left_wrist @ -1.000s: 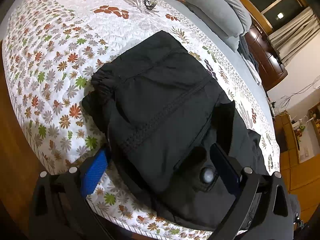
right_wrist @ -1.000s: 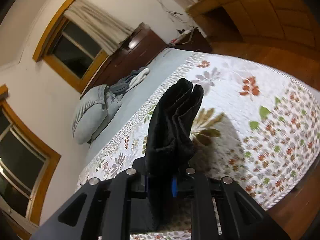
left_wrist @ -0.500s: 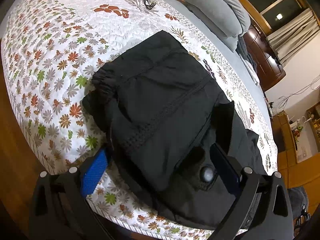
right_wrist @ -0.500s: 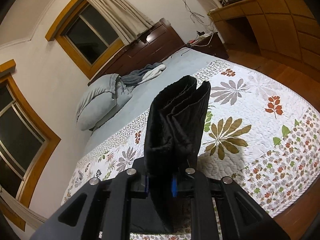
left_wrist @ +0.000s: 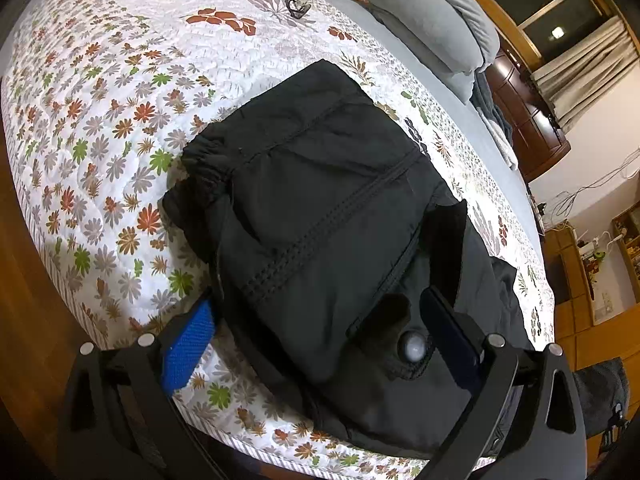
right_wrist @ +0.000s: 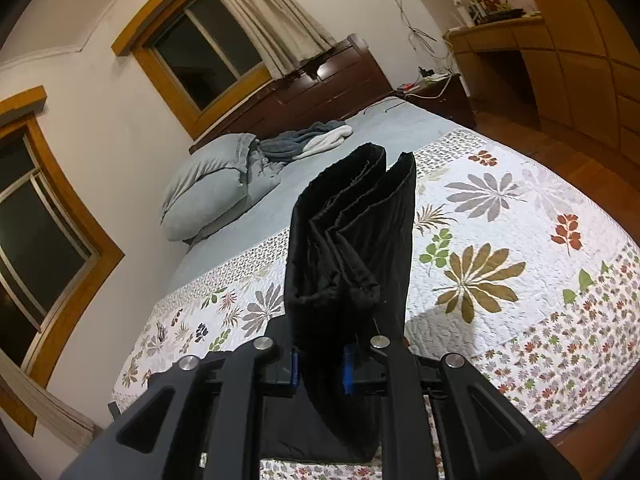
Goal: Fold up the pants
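Observation:
Black pants (left_wrist: 316, 216) lie partly folded on a floral quilt (left_wrist: 100, 92), waistband end toward the left. My left gripper (left_wrist: 320, 332) is open, its blue pads wide apart on either side of the near edge of the pants, near a round button (left_wrist: 414, 346). My right gripper (right_wrist: 320, 364) is shut on a bunched fold of the black pants (right_wrist: 352, 240), which stands up above the quilt (right_wrist: 500, 240).
A grey pillow (left_wrist: 424, 20) and grey bedding (right_wrist: 208, 184) lie at the head of the bed. Eyeglasses (left_wrist: 298, 4) rest on the far quilt. A dark wood headboard (right_wrist: 320, 84), windows and wooden floor (right_wrist: 560, 148) surround the bed.
The right gripper has tilted upward with the held fold, so more wall and windows show. The left gripper has barely moved.

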A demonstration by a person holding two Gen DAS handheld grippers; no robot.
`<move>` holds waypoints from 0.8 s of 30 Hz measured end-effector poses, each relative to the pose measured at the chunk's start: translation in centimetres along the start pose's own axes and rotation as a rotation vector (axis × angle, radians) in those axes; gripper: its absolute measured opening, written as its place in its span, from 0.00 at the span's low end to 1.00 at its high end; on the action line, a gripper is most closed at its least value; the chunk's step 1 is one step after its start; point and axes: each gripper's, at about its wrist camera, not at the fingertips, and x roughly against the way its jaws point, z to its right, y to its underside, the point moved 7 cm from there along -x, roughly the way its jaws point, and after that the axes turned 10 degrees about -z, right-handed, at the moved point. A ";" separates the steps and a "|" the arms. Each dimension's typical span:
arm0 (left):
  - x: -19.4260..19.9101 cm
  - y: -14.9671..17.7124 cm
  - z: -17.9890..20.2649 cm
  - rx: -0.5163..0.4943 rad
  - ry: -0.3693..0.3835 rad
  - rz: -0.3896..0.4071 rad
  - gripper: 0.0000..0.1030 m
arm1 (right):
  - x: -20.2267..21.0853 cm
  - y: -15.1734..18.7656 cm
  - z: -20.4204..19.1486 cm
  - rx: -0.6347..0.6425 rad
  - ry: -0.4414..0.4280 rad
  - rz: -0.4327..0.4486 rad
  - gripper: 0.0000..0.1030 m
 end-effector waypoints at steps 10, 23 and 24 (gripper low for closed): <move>-0.2 0.0 0.1 0.001 -0.003 -0.008 0.95 | -0.6 0.4 -1.7 0.057 0.088 -0.004 0.15; -0.8 -0.5 0.2 0.005 -0.012 -0.015 0.95 | -0.7 0.8 -4.1 0.152 0.154 0.030 0.14; -0.8 -0.5 0.3 0.004 -0.016 -0.016 0.95 | -0.7 0.8 -4.2 0.159 0.158 0.032 0.14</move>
